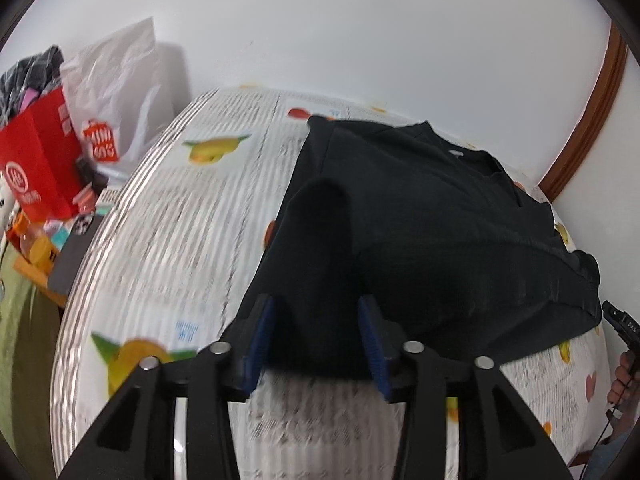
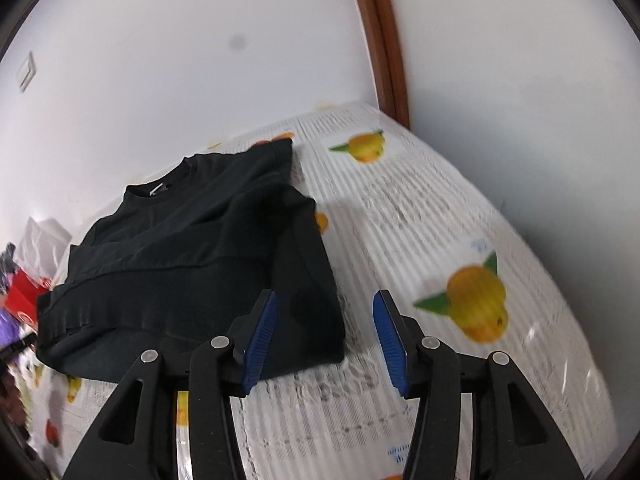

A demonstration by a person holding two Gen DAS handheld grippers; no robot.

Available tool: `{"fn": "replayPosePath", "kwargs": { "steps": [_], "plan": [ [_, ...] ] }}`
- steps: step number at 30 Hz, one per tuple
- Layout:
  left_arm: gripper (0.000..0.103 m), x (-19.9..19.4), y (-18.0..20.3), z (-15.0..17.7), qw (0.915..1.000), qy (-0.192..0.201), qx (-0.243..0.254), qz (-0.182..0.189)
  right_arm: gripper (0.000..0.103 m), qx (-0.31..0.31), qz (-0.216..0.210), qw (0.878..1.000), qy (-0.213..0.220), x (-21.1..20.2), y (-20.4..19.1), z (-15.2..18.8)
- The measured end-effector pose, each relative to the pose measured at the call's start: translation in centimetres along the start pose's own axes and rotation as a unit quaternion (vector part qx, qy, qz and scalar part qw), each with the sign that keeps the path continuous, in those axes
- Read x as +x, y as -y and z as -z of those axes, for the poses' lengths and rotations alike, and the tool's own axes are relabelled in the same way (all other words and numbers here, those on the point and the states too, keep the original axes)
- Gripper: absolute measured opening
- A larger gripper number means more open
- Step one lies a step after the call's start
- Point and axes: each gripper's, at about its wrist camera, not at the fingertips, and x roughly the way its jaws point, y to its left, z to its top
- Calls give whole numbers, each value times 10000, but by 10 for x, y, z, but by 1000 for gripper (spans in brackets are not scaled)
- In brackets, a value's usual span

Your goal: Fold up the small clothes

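A soft, matte black shirt (image 1: pixel 420 216) lies partly folded on my ribbed, fruit-printed table cover (image 1: pixel 168 216). My left gripper (image 1: pixel 320 336) stands parted over its near hem; my right gripper (image 2: pixel 326 336), also parted, straddles the shirt's near right corner. Motion blur smears the cover's print.

Right gripper (image 2: pixel 324 336) hangs over the near right corner of the black shirt (image 2: pixel 192 256), blue fingers (image 2: pixel 260 340) spread apart, nothing between them. Shirt lies part-folded on the fruit-print desk (image 2: pixel 440 216), collar toward the wall (image 2: pixel 200 60).
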Motion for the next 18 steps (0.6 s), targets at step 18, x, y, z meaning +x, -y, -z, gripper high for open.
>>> {"fn": "replayPosePath", "kwargs": {
  "steps": [18],
  "plan": [
    [48, 39, -20, -2, 9998, -170, 108, 36, 48, -150, 8, 9987, -488, 44, -22, 0]
  ]
}}
